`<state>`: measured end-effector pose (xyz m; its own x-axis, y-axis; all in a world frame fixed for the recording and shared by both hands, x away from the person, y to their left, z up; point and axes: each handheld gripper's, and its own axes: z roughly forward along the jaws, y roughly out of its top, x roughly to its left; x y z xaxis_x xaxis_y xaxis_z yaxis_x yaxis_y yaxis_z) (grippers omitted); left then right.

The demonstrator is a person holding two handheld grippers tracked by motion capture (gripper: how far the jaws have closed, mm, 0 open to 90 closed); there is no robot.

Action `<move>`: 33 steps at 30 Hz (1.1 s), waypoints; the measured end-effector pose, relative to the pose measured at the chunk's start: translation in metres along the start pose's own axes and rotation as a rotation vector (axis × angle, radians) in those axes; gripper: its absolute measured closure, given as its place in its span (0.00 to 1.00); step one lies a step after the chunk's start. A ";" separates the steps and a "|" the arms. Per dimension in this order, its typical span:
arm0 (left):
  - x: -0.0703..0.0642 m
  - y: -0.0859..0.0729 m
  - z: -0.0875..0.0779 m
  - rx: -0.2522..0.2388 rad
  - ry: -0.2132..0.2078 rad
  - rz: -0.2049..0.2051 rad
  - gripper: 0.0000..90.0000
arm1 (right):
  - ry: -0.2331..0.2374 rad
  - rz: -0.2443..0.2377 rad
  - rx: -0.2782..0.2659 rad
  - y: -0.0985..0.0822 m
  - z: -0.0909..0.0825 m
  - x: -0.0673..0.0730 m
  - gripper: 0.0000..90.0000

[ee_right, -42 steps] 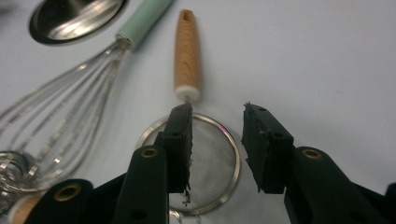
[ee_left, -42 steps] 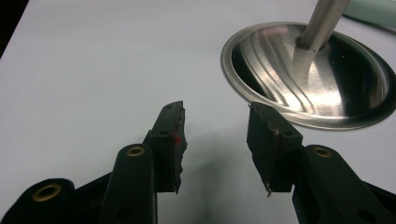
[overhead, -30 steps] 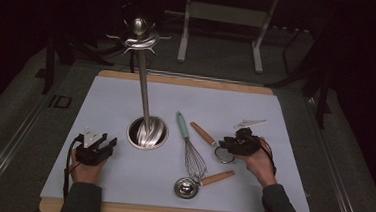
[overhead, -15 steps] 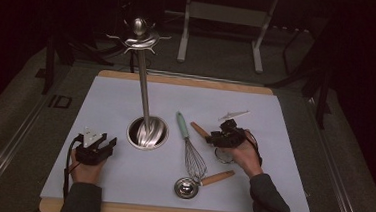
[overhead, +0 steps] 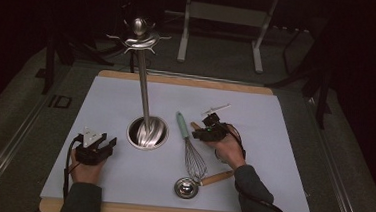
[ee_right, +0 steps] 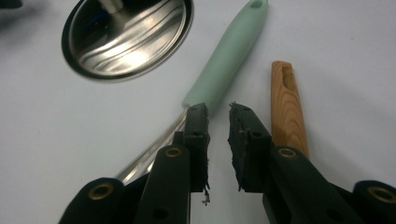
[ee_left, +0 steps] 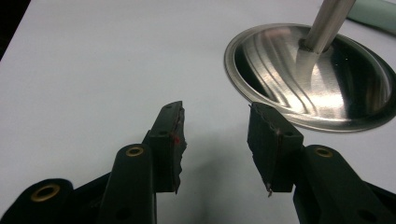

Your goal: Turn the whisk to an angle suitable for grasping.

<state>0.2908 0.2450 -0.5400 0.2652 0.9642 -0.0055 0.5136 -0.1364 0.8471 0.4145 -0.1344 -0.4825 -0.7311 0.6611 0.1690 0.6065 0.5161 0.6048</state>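
A whisk (overhead: 194,159) with a mint-green handle (ee_right: 229,56) lies on the white mat beside the steel utensil stand (overhead: 147,132). My right gripper (overhead: 208,131) hovers low at the near end of that handle. Its jaws (ee_right: 218,109) have just been closing and stand narrow, with bare mat between them; the left jaw is next to the handle's end. A wooden handle (ee_right: 286,102) lies along the right jaw. My left gripper (overhead: 104,143) rests at the mat's left, open (ee_left: 215,109) and holding nothing, just short of the stand's round base (ee_left: 317,79).
The stand's tall pole (overhead: 142,83) rises from the base to a hooked crown (overhead: 138,35). A small steel ladle (overhead: 186,187) with a wooden handle lies near the front edge. A thin white utensil (overhead: 217,108) lies behind my right hand.
My right hand has slid left across the mat to the whisk's handle, and its jaws stand narrower. The left hand has stayed put.
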 end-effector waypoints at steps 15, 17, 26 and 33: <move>0.000 0.000 0.000 -0.001 0.001 -0.001 0.63 | 0.047 0.112 0.092 0.020 0.031 0.004 0.81; 0.000 0.000 0.000 0.001 0.002 0.000 0.63 | 0.060 0.129 0.103 0.022 0.033 0.005 0.81; 0.000 0.000 0.000 0.001 0.003 0.001 0.63 | 0.080 0.193 0.178 0.036 0.048 0.009 0.74; 0.000 0.000 0.000 -0.001 0.002 0.000 0.62 | 0.077 0.238 0.237 0.045 0.066 0.013 0.67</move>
<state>0.2906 0.2449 -0.5399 0.2636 0.9646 -0.0047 0.5125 -0.1359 0.8479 0.4531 -0.0668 -0.5048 -0.5766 0.7394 0.3476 0.8119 0.4707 0.3455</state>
